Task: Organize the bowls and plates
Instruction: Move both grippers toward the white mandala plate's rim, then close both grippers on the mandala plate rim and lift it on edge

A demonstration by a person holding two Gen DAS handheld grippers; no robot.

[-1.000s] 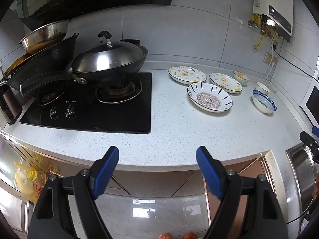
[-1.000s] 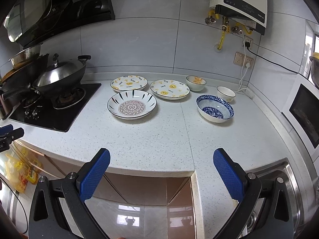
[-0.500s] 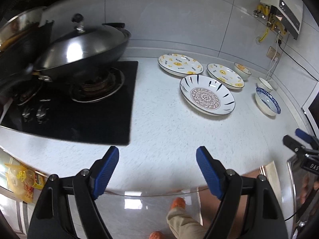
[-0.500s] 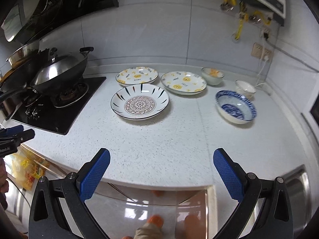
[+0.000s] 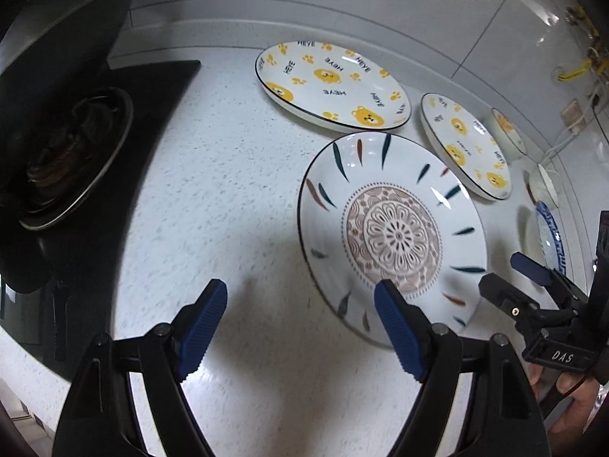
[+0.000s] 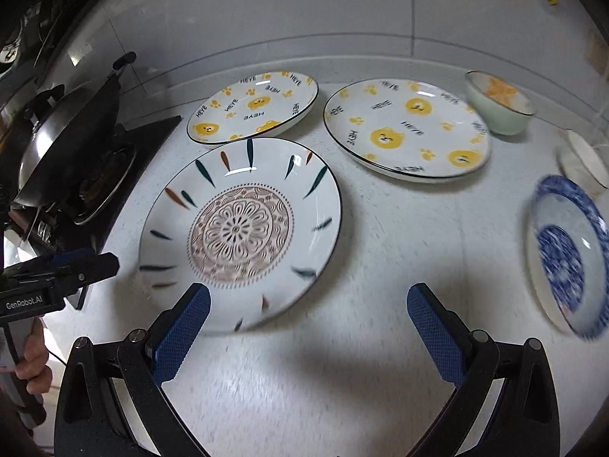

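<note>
A white plate with a brown mandala centre [image 5: 396, 228] [image 6: 243, 228] lies on the speckled counter. Behind it sit two bear-print plates, one to the left [image 5: 331, 83] [image 6: 255, 108] and one to the right [image 5: 466, 144] [image 6: 407, 129]. A blue patterned bowl [image 6: 567, 255] [image 5: 548, 236] stands at the right, with two small white bowls [image 6: 498, 104] [image 6: 584, 160] farther back. My left gripper [image 5: 300, 320] is open just above the counter, its right finger over the mandala plate's near-left rim. My right gripper [image 6: 308, 331] is open, its left finger at that plate's near edge. Both hold nothing.
A black gas hob [image 5: 83, 175] with a lidded wok [image 6: 64, 129] fills the left side. A tiled wall [image 6: 304, 7] runs behind the dishes. A hand [image 6: 32, 361] holds the left gripper's handle at the counter's left front.
Both grippers have moved forward and down over the counter, close to the mandala plate. The dishes have not moved, and both jaws stay open.
</note>
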